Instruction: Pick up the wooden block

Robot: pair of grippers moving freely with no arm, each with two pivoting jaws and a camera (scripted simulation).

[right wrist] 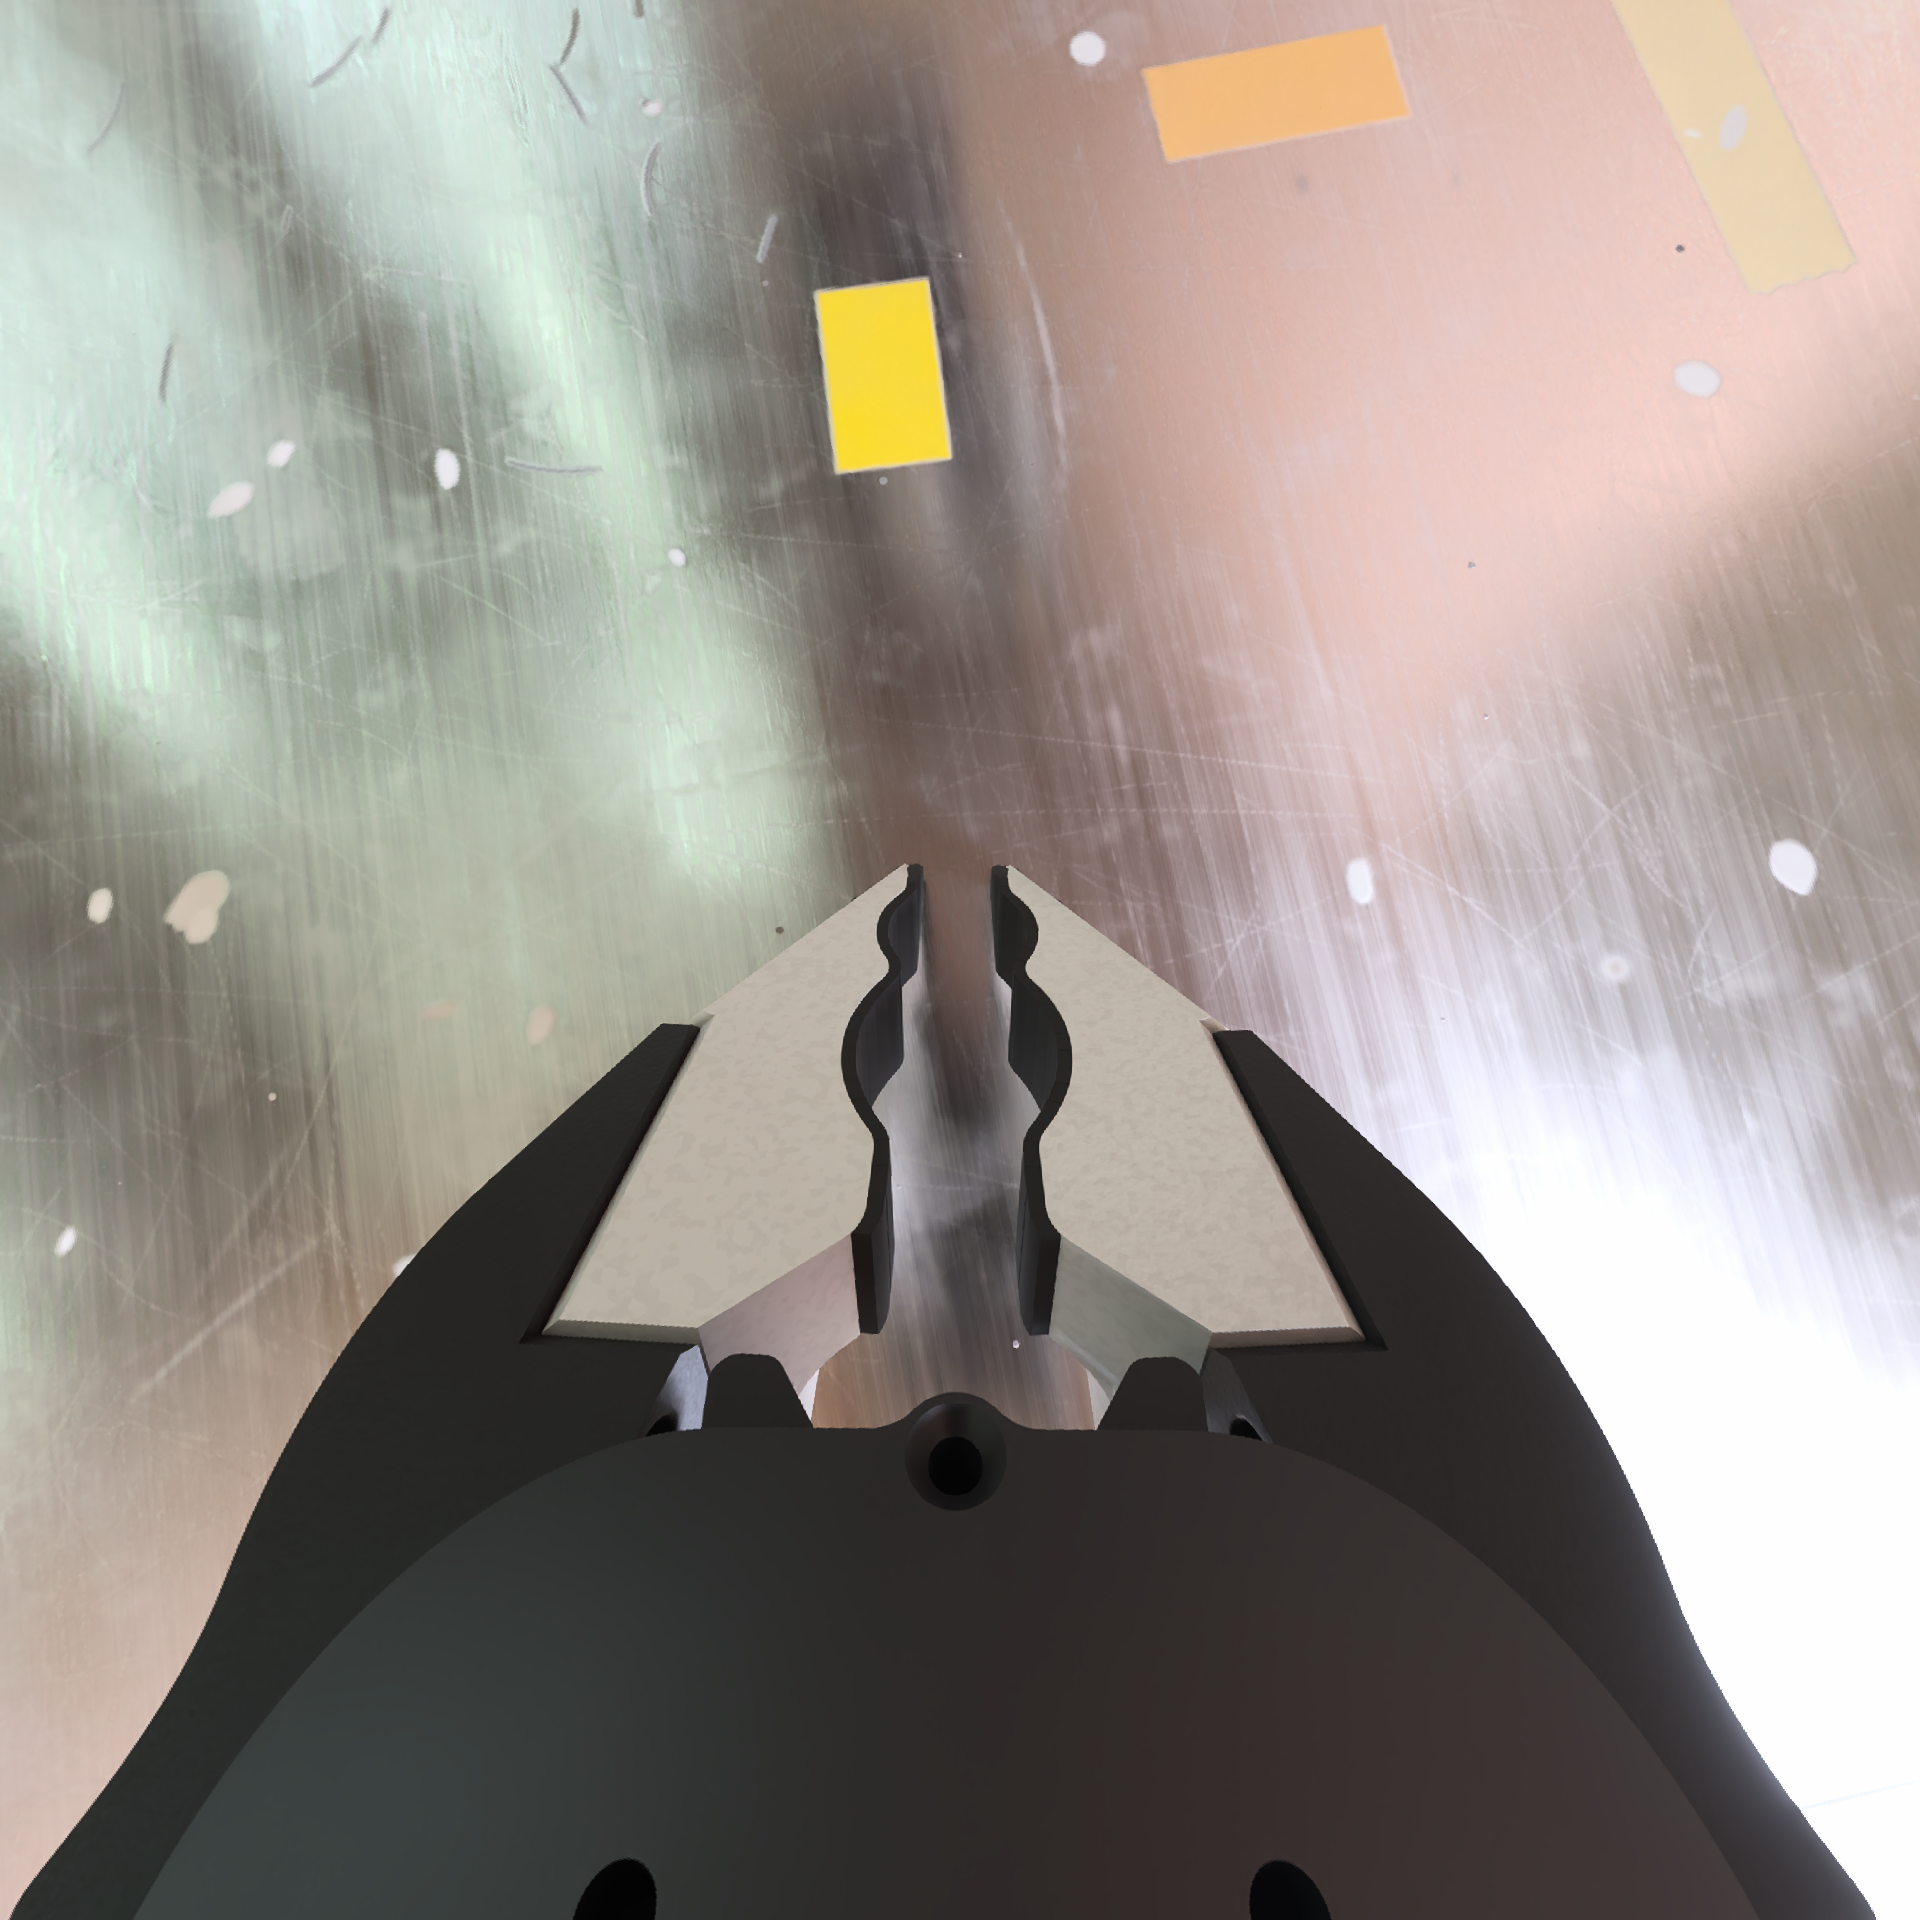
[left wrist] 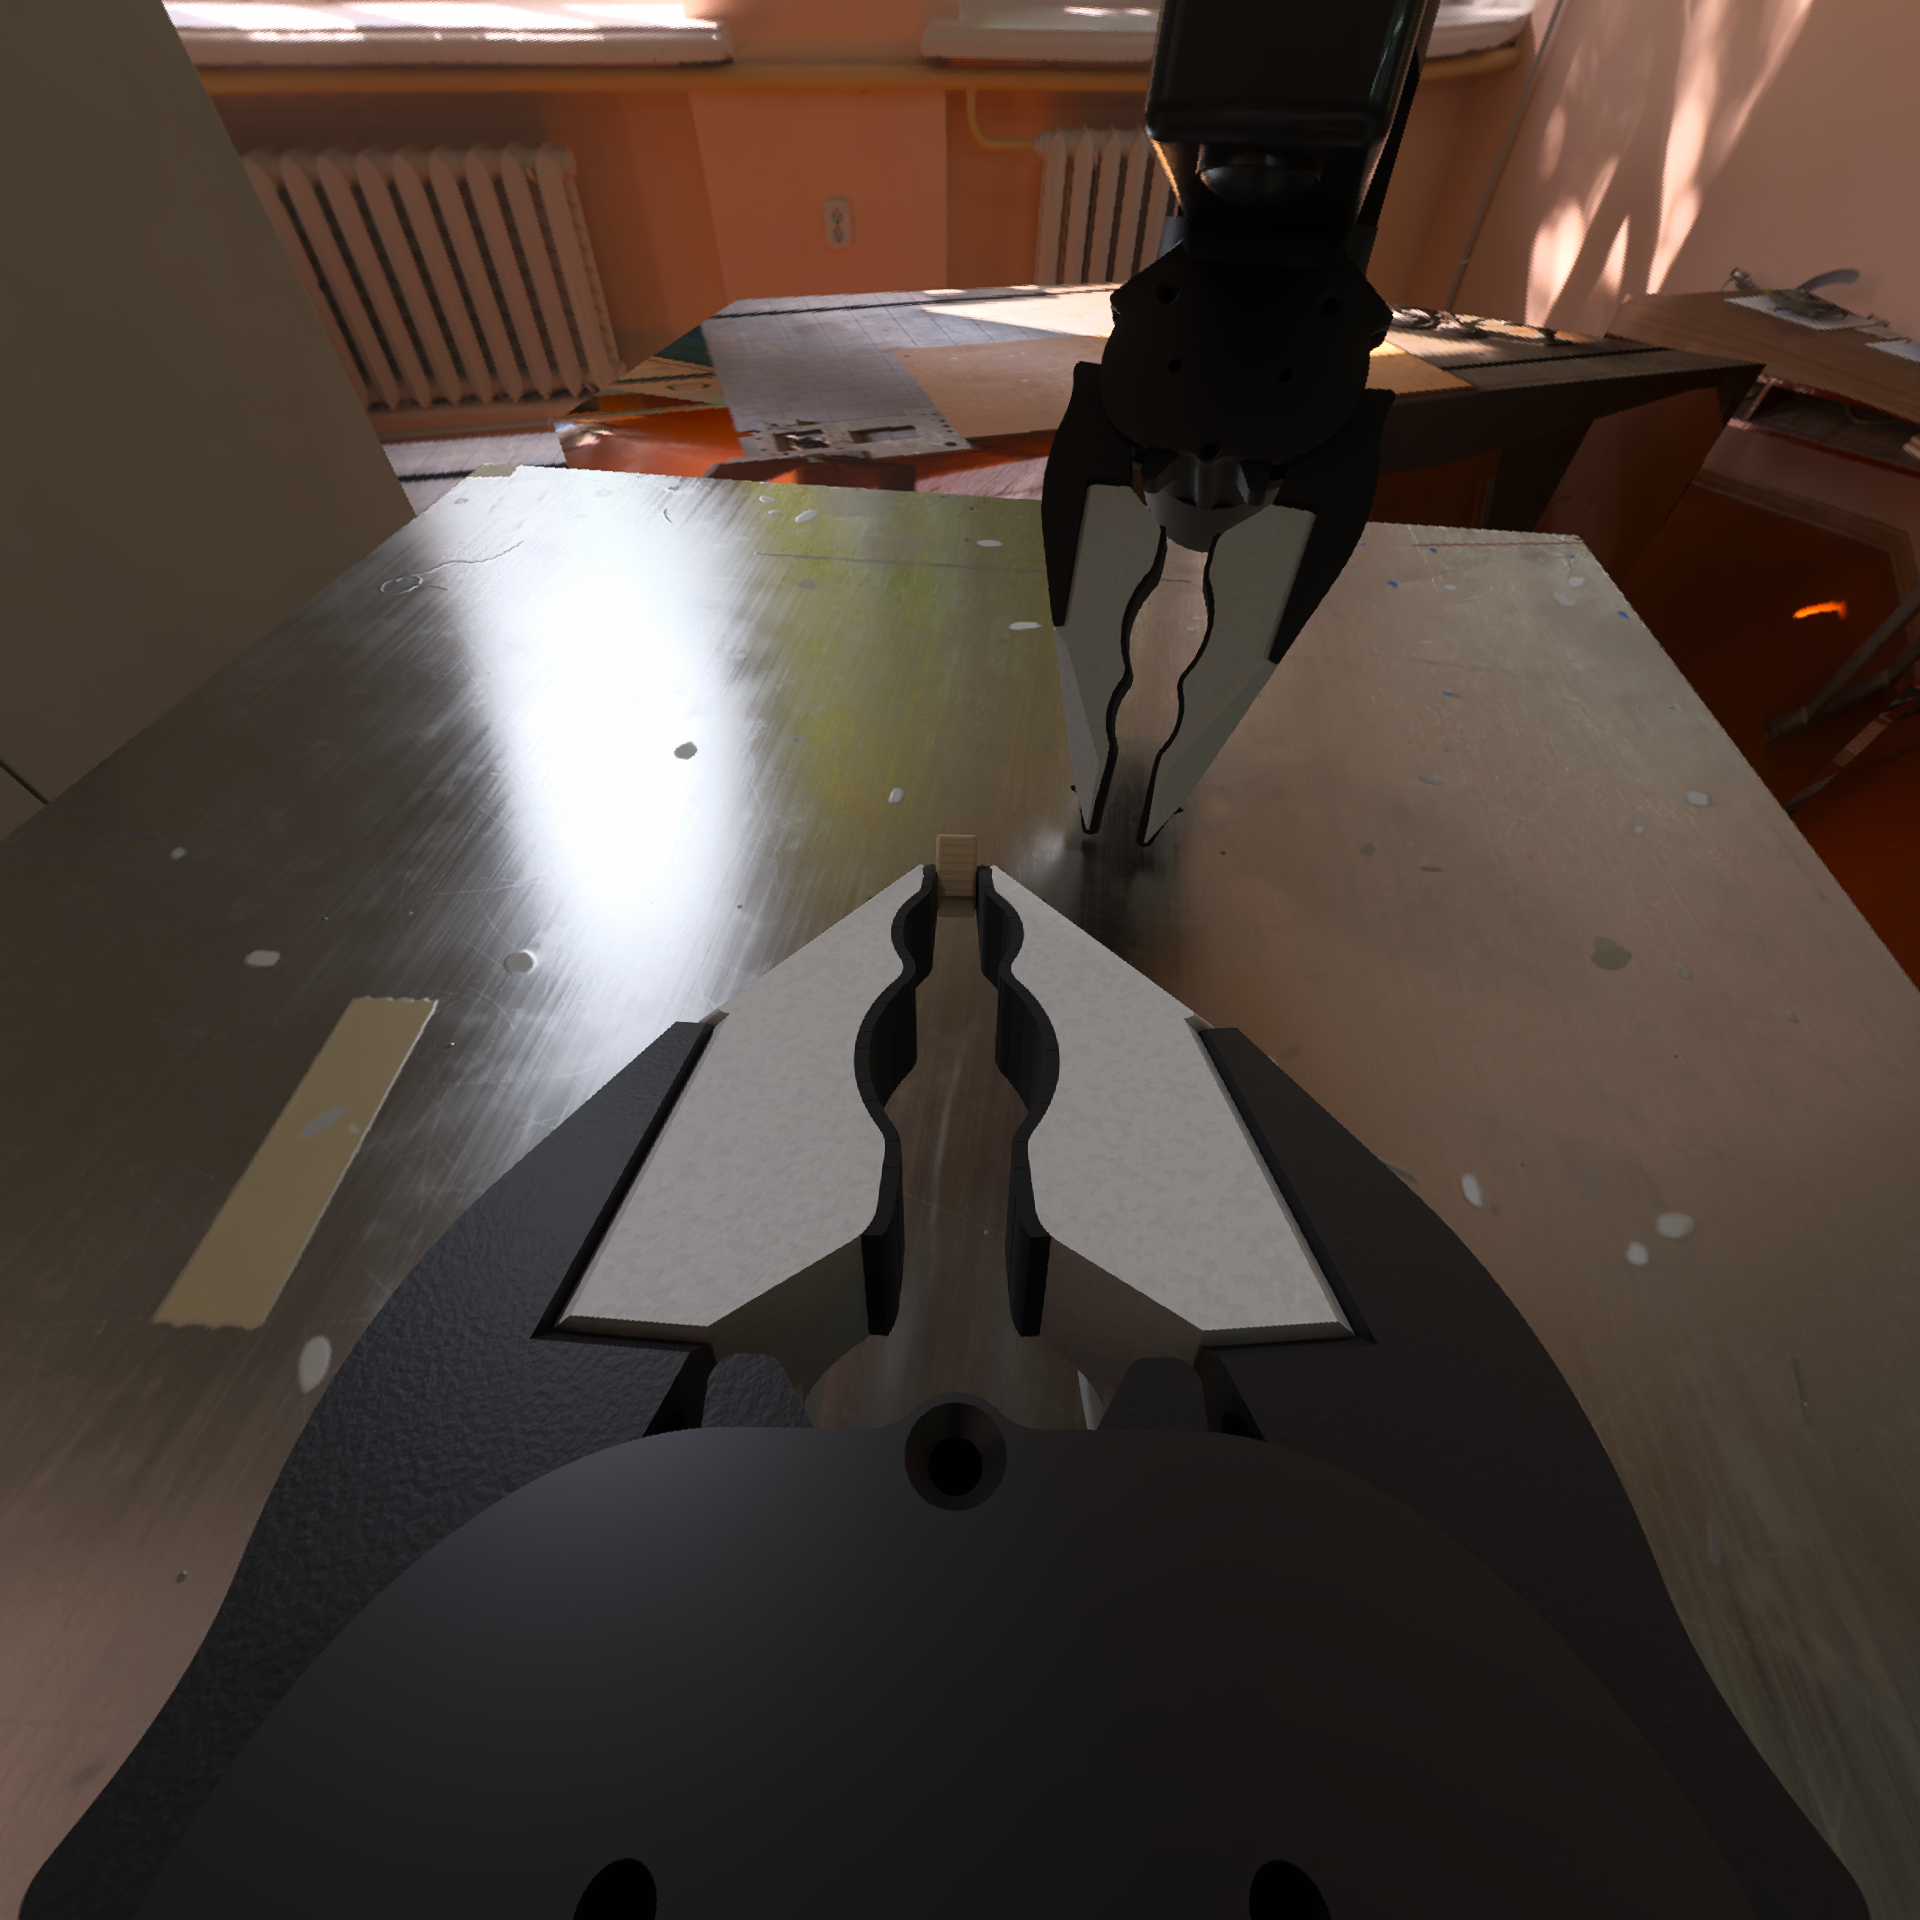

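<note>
The wooden block (left wrist: 957,862) is a small pale cube that sits between the fingertips of my left gripper (left wrist: 956,883), low over the scratched metal tabletop (left wrist: 623,727). The jaws stand close against its two sides, so the left gripper is shut on it. The block's underside is hidden, so I cannot tell whether it touches the table. My right gripper (left wrist: 1117,836) points down just right of and beyond the block, with its tips near the table. In the right wrist view the right gripper (right wrist: 957,873) has a narrow gap between its jaws and holds nothing.
A beige tape strip (left wrist: 296,1164) lies on the table to the left. In the right wrist view a yellow patch (right wrist: 883,379), an orange patch (right wrist: 1276,94) and a beige strip (right wrist: 1756,145) lie flat on the tabletop. A second table (left wrist: 1039,343) stands beyond the far edge.
</note>
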